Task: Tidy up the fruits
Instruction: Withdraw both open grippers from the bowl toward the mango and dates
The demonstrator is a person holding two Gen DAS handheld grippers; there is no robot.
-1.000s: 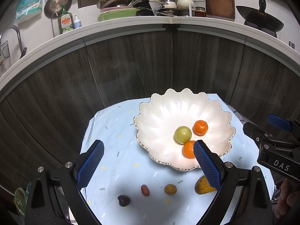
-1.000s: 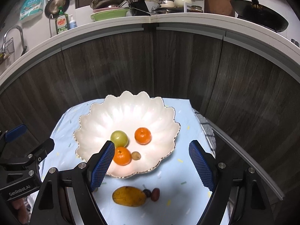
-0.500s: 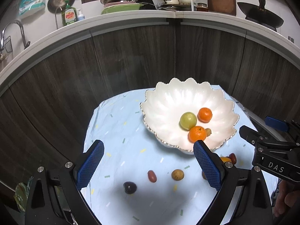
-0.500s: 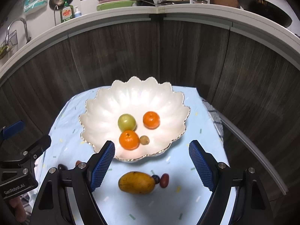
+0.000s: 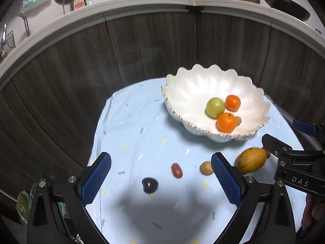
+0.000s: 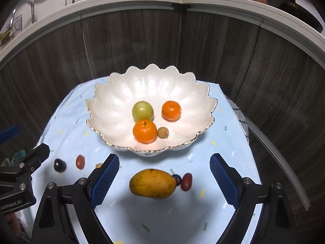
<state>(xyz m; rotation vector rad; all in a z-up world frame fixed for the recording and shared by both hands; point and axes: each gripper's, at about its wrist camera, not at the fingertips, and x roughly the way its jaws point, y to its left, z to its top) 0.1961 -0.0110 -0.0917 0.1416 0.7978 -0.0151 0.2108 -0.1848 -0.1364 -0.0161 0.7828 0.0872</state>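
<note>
A white scalloped bowl (image 6: pixel 113 103) (image 5: pixel 189 93) holds a green fruit (image 6: pixel 142 110), two oranges (image 6: pixel 144 131) (image 6: pixel 171 110) and a small brown fruit (image 6: pixel 163 132). On the blue cloth in front lie a yellow mango (image 6: pixel 152 183) (image 5: pixel 251 159), a dark berry (image 6: pixel 177 179) and a red date (image 6: pixel 186 181). To the left lie a dark plum (image 5: pixel 150 185), a red date (image 5: pixel 177 170) and a small tan fruit (image 5: pixel 206 168). My left gripper (image 5: pixel 161 180) is open above the plum and date. My right gripper (image 6: pixel 164 178) is open with the mango between its fingers.
The blue cloth (image 5: pixel 142 138) covers a small round table in front of dark wood cabinet fronts (image 6: pixel 142 44). A white counter (image 6: pixel 182 0) with dishes, pans and a soap bottle runs above. A checked cloth (image 6: pixel 239 113) hangs at the table's right edge.
Both grippers have drawn back and lowered toward the loose fruit on the cloth. The bowl now sits farther away in both views. Both stay open and empty.
</note>
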